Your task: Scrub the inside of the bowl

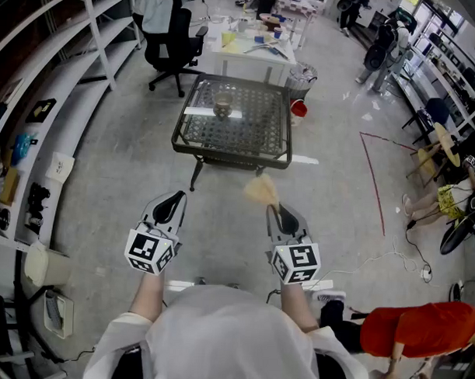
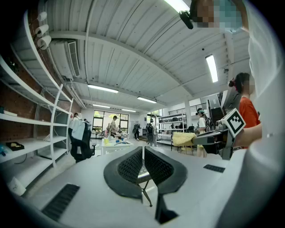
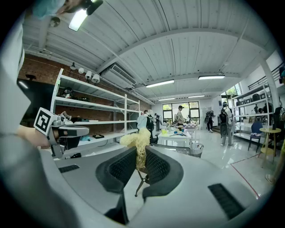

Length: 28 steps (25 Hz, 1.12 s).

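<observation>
A small bowl (image 1: 222,109) stands on the glass-topped table (image 1: 275,144) some way ahead of me. My left gripper (image 1: 171,203) is held out level over the floor, shut with nothing between its jaws; the left gripper view shows the two pads (image 2: 133,165) pressed together. My right gripper (image 1: 282,216) is shut on a yellow scrub sponge (image 1: 262,190), whose fluffy tuft (image 3: 137,139) sticks up from between the pads. Both grippers are well short of the table. The right gripper (image 2: 209,139) with its sponge (image 2: 183,138) also shows in the left gripper view.
White shelving (image 1: 37,139) runs along the left. A black office chair (image 1: 173,47) and a cluttered white desk (image 1: 254,49) stand beyond the table, with a red bucket (image 1: 299,108) beside it. A person in red (image 1: 419,331) crouches at lower right. Cables (image 1: 383,256) lie on the floor.
</observation>
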Each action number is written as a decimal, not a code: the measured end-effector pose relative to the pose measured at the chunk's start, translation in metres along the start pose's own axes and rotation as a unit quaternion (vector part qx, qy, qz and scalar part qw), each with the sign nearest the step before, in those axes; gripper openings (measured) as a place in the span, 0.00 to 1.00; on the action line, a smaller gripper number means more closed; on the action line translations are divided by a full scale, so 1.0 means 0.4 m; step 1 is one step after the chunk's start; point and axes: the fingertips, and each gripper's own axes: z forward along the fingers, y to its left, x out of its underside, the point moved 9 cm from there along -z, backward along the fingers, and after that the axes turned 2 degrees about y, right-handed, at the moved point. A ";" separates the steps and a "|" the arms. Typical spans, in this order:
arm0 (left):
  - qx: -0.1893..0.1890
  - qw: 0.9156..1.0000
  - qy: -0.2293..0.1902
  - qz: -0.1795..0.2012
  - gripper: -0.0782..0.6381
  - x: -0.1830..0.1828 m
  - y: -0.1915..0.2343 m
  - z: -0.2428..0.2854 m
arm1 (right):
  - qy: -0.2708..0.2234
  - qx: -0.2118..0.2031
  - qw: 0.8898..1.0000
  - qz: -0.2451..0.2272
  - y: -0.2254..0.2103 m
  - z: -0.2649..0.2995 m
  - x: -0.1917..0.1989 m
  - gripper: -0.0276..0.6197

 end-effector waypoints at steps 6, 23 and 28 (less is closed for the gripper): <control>0.005 1.000 0.001 -0.007 0.17 0.011 0.013 0.002 | -0.007 0.010 1.000 0.017 0.005 0.014 0.005 0.15; 0.040 0.999 0.011 -0.025 0.17 0.068 0.126 -0.036 | 0.002 0.063 0.997 0.051 0.049 0.028 0.029 0.15; 0.036 0.998 0.021 -0.040 0.17 0.084 0.155 0.012 | 0.015 0.058 0.997 0.055 0.024 0.075 0.026 0.15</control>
